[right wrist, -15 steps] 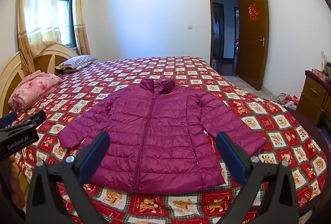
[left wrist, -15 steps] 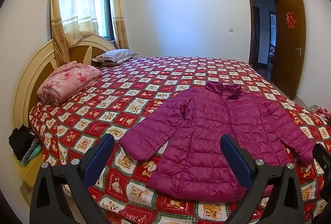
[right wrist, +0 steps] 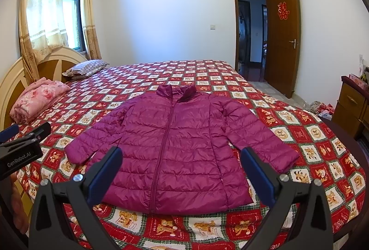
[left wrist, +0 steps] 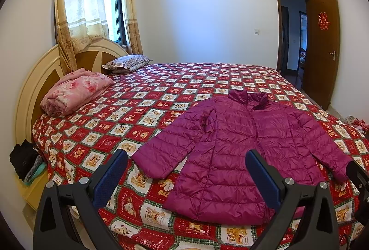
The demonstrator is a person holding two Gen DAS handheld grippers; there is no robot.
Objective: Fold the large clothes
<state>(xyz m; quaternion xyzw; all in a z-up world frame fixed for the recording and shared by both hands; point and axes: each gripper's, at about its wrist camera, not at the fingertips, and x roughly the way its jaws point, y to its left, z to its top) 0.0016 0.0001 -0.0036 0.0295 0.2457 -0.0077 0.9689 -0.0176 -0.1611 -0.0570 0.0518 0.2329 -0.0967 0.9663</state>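
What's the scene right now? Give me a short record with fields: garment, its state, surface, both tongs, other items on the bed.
garment: purple puffer jacket
state: laid flat, front up, zipped, sleeves spread, not yet folded
surface: red patterned bedspread
left tongs: open, above the jacket's near edge, holding nothing
right tongs: open, above the jacket's hem, holding nothing
other items: pink folded blanket and striped pillow near the headboard

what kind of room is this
A home bedroom, most likely: a large bed under a red patterned cover, a striped pillow by the headboard, and a curtained window. A purple puffer jacket lies flat on the bed.
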